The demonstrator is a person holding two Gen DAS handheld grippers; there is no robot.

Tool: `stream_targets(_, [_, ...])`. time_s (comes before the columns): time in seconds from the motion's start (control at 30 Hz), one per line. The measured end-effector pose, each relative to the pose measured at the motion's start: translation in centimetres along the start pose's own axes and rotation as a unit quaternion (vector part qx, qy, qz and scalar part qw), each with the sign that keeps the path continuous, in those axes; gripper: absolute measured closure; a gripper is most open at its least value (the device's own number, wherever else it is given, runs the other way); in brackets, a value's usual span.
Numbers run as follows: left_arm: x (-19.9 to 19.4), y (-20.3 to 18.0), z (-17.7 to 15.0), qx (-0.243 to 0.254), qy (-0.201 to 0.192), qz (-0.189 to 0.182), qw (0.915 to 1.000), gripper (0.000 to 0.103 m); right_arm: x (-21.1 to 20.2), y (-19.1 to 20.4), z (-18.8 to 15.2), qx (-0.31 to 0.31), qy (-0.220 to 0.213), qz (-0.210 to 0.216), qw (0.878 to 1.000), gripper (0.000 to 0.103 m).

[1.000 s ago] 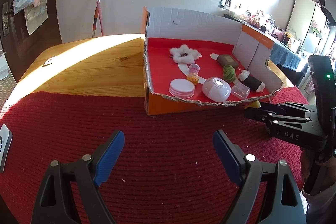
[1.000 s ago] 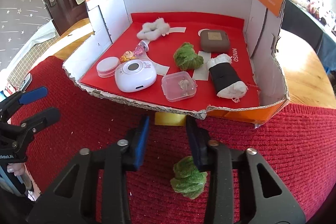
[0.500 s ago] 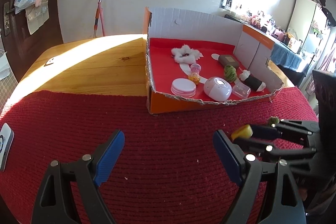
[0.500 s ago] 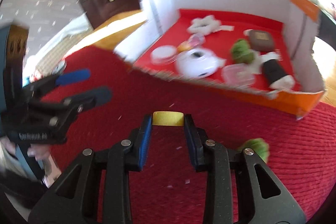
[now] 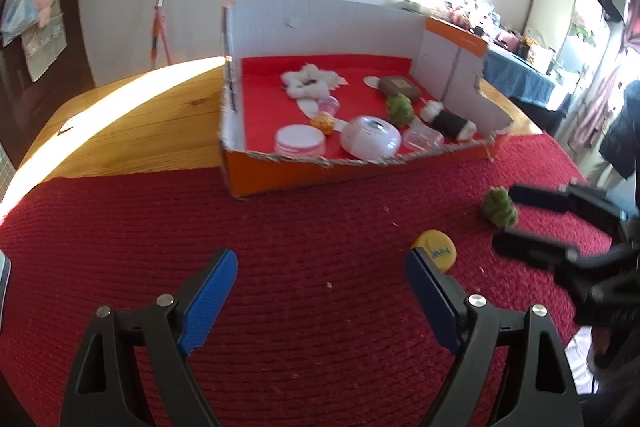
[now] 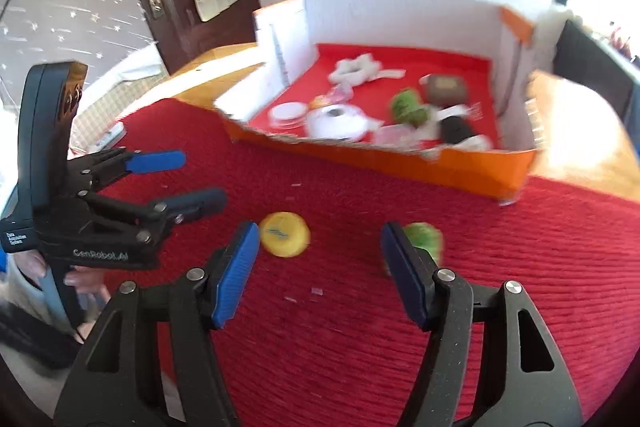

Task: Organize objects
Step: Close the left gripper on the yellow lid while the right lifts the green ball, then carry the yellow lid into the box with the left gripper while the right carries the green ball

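The right tool [image 6: 316,267] has just been opening; its blue pads [image 6: 234,271] now stand apart with nothing between them. A yellow disc [image 6: 285,234] lies flat on the red mat [image 6: 360,307], just beyond the tip of the left pad and free of both pads. A green fuzzy ball [image 6: 424,239] sits on the mat just beyond the tip of the right pad, partly hidden by it; contact cannot be determined.

The left tool [image 5: 320,299] is spread wide and empty, hovering over bare mat. In its view the yellow disc [image 5: 435,250] appears just beyond the tip of its right pad, and the green fuzzy ball [image 5: 499,207] lies farther right, close to the upper finger of the right tool [image 5: 516,219].

The cardboard box [image 5: 280,179] stands at the far side of the mat on the wooden table [image 5: 132,119]. It has an orange exterior, white inner walls and a red floor. Contents:
- round white container [image 5: 300,139], near left
- white domed device [image 5: 370,143], near centre
- clear plastic case [image 5: 423,139], right of the device
- black and white roll [image 5: 450,123], near right
- second green ball [image 5: 399,109], centre
- brown square case [image 5: 399,87], far right
- white fluffy item [image 5: 308,85], far left

A hand [image 6: 86,283] grips the left tool's handle in the right wrist view.
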State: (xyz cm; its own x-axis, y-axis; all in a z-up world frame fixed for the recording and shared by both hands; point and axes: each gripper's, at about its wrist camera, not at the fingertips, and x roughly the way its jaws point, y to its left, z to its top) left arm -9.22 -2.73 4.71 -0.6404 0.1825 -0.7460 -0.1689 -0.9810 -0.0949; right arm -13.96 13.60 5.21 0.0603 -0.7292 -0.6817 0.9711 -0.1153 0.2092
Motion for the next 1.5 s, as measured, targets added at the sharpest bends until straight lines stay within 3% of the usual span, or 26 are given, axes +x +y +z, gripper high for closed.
stream_targets(0.13, [1.0,-1.7,-0.6,0.028,0.027,-0.049,0.998,0.015,-0.1,-2.2,-0.2,-0.007,0.006,-0.069,0.998,0.04])
stream_targets(0.27, [1.7,-3.2,-0.5,0.05,0.029,-0.05,0.9971,0.015,0.3,-3.7,-0.6,0.017,0.018,-0.064,0.998,0.04])
stream_targets(0.43, [2.6,-4.0,-0.2,0.061,0.027,-0.041,0.9969,0.019,1.3,-3.5,-0.8,0.004,0.027,-0.068,0.997,0.04])
stream_targets(0.73, [2.9,-5.9,-0.3,0.104,0.013,-0.05,0.9932,0.044,1.9,-3.1,-1.4,-0.011,0.032,-0.091,0.995,0.042])
stream_targets(0.83, [2.8,-5.9,-0.2,0.103,0.013,-0.063,0.9926,0.057,2.1,-2.9,-1.6,-0.016,0.037,-0.09,0.995,0.049])
stream_targets(0.9, [2.6,-5.9,-0.2,0.102,0.014,-0.073,0.992,0.072,2.1,-2.8,-1.6,-0.017,0.036,-0.087,0.995,0.055])
stream_targets(1.03, [2.3,-5.9,-0.4,0.094,0.014,-0.087,0.9917,0.072,2.0,-2.6,-1.7,-0.017,0.036,-0.068,0.997,0.077])
stream_targets(1.5, [-3.6,-3.9,2.1,0.063,-0.057,-0.084,0.9929,0.072,-2.0,-0.9,0.6,-0.021,-0.019,-0.036,0.999,0.078])
